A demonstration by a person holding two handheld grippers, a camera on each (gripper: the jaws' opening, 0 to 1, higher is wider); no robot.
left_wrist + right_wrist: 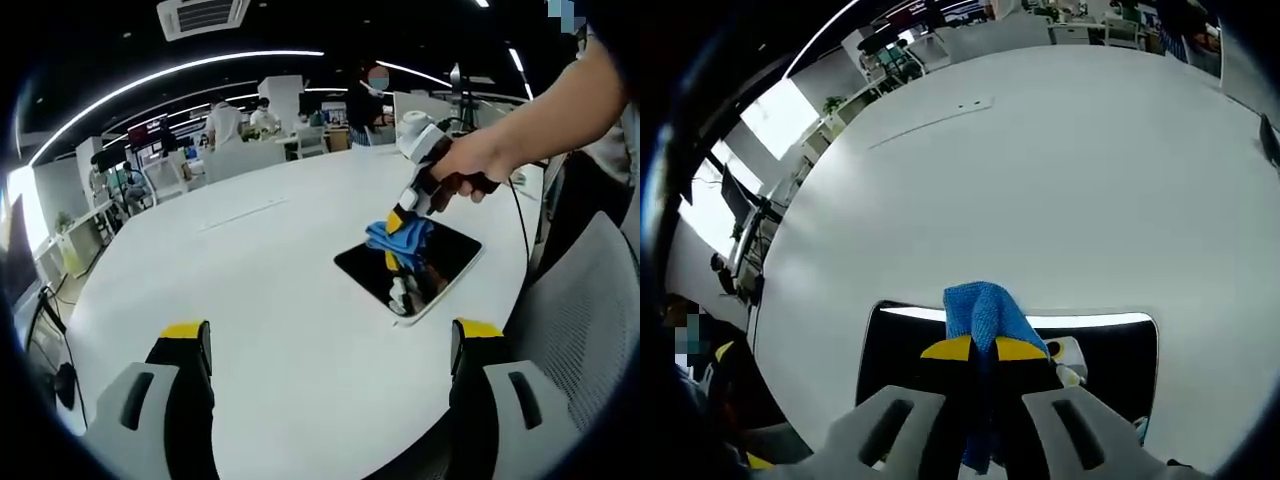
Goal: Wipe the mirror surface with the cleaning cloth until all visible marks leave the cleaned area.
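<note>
Two claws noted: right claw (983, 349) pinches blue cloth (983, 312) against the mirror (408, 262) on white worktop (250, 270); left claw (330, 345) spread, apart.

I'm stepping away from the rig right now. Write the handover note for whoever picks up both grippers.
Right gripper: shut on the blue cleaning cloth, pressing it onto the mirror, which lies flat on the white table near its edge.
Left gripper: open, holding nothing, hanging above the table short of the mirror.
Done: cloth picked up and on the glass.
Left: wiping. I cannot tell from these views whether marks remain, so check the surface before stopping.
</note>
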